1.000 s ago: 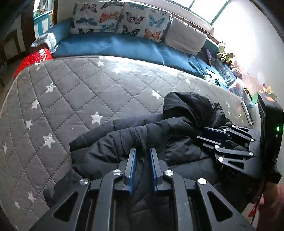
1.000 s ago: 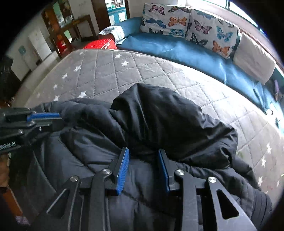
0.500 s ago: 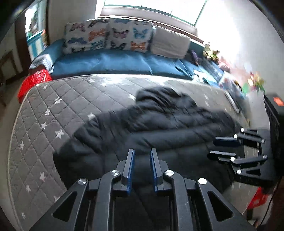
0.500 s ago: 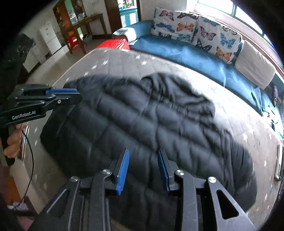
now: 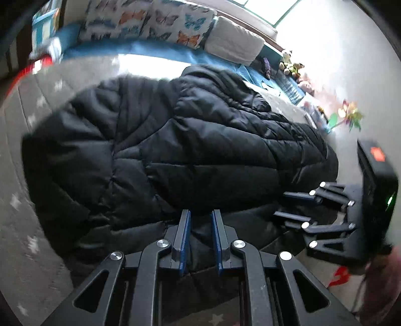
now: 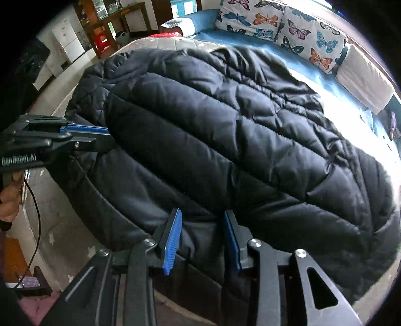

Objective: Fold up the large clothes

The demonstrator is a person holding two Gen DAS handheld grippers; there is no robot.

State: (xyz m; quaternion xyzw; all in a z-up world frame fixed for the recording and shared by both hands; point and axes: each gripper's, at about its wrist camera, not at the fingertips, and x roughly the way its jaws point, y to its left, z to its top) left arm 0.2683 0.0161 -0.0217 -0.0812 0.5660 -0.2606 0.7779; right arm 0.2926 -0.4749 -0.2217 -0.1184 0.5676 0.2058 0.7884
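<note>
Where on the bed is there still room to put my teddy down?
The black coat covers most of the grey starry mattress. Bare room shows left of the coat, toward the red basket, and a strip by the blue couch. It's crowded near both grippers, at the coat's near edge.

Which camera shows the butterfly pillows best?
The right wrist view: the butterfly pillows are sharp there, each butterfly clear, above the black coat. In the left wrist view the pillows are blurred by motion and sit at the top edge, cut off.
</note>
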